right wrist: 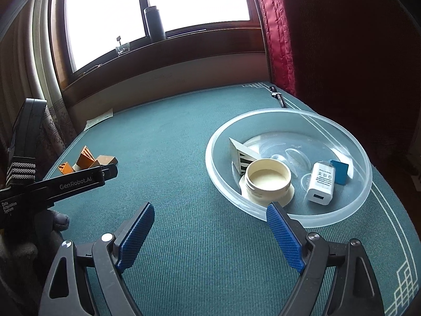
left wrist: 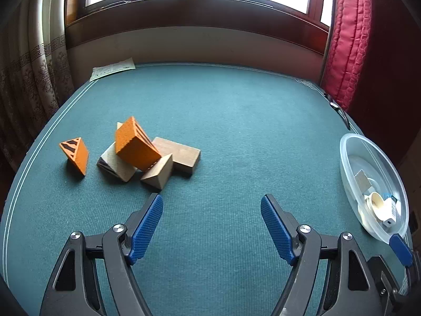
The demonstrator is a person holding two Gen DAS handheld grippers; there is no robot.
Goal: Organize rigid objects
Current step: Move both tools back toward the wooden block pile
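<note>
A pile of blocks lies left of centre on the green table: a large orange block (left wrist: 135, 146) leaning on a pale wedge (left wrist: 115, 164), a wooden wedge (left wrist: 158, 171) and a brown wooden block (left wrist: 179, 152). A small orange wedge (left wrist: 75, 155) stands apart to the left. My left gripper (left wrist: 211, 202) is open and empty, just short of the pile. My right gripper (right wrist: 210, 210) is open and empty at the near rim of a clear plastic bowl (right wrist: 363, 158). The bowl holds a cream lid (right wrist: 267, 180), a white charger (right wrist: 321, 183), a blue block (right wrist: 339, 168) and a striped wedge (right wrist: 240, 155).
A paper sheet (left wrist: 111, 68) lies at the table's far left corner. A red curtain (left wrist: 347, 39) hangs at the right, a patterned curtain (left wrist: 34, 65) at the left. A dark metal item (right wrist: 279, 97) lies at the far right edge. The left gripper's body (right wrist: 65, 181) shows in the right wrist view.
</note>
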